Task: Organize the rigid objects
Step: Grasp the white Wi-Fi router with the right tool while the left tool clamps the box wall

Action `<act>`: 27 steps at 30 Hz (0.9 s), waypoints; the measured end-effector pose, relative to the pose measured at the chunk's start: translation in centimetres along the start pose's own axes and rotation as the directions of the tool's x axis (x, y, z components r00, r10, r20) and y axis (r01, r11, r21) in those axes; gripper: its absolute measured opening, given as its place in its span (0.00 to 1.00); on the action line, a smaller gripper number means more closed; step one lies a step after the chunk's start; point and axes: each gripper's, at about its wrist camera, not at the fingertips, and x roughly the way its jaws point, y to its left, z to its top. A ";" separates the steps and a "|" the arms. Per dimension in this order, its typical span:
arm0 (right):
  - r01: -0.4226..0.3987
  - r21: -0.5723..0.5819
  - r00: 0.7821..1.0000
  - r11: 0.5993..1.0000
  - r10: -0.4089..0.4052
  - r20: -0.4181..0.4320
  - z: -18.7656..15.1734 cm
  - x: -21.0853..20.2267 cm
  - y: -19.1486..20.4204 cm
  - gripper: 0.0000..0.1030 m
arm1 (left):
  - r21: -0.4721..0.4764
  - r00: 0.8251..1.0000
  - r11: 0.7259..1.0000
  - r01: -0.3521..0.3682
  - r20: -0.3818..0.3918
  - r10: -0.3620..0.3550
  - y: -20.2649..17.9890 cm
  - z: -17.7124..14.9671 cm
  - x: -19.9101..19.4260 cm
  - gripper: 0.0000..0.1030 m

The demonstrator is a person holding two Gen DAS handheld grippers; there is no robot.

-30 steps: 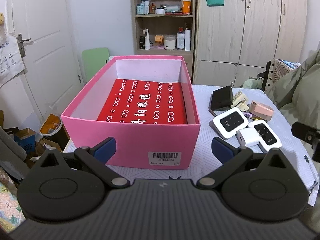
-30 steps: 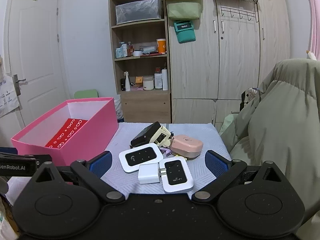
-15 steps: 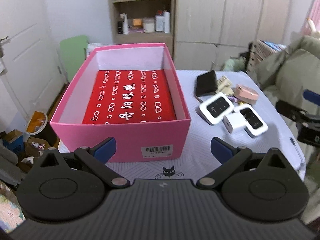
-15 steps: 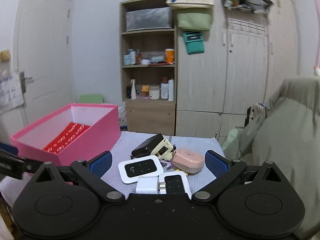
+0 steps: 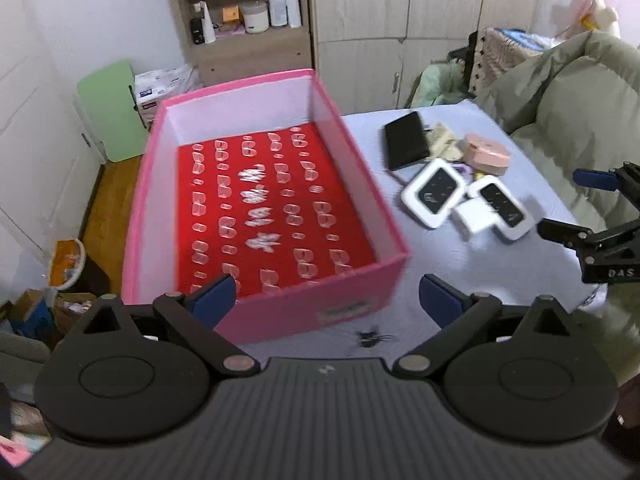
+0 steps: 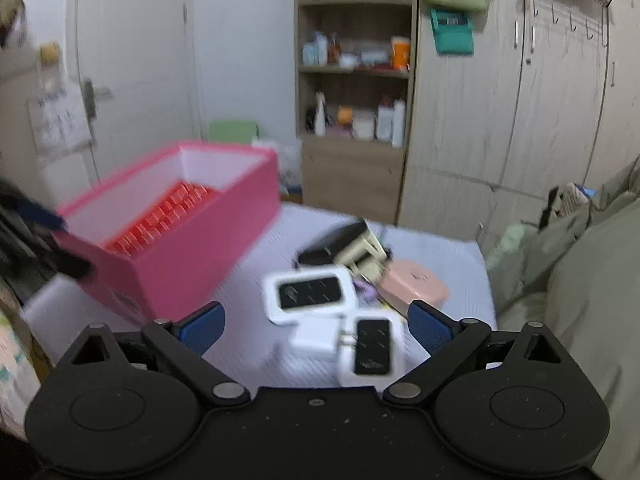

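Both my grippers, left (image 5: pixel 324 296) and right (image 6: pixel 314 324), have risen with jaws spread and empty, so the small devices (image 6: pixel 310 294) still wait beside the pink box (image 5: pixel 384 220) near the table's right edge.

the left wrist view looks steeply down from above the near edge of the desk (image 5: pixel 472 280), close over the pink box (image 5: pixel 348 300), which fills the frame from 9 to 12 o'clock; the right wrist view sits lower and nearer the desk (image 6: pixel 288 236), facing level toward the shelf (image 6: pixel 354 72) at 12 o'clock; both share the pink box (image 6: pixel 188 256), the white devices (image 5: pixel 434 192) (image 6: pixel 310 294) and the shelf (image 5: pixel 240 12); the right tongs (image 5: pixel 580 204) show at 3 o'clock in the left view; both are blurred.
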 end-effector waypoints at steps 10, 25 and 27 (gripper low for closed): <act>0.060 -0.022 0.966 0.998 -0.063 -0.250 -1.3 6.3 -3.1 0.66 | 0.037 0.991 0.996 -0.086 -0.100 0.089 6.6 4.1 2.0 0.96; 0.051 0.037 0.928 0.998 -0.034 -0.370 -0.4 11.8 -3.7 0.72 | -0.069 0.983 0.986 -0.152 -0.118 0.143 15.0 6.5 7.5 0.96; 0.057 0.077 0.930 0.995 -0.025 -0.367 -0.2 12.4 -4.1 0.73 | -0.072 0.980 0.987 -0.145 -0.148 0.134 15.4 6.3 8.7 0.96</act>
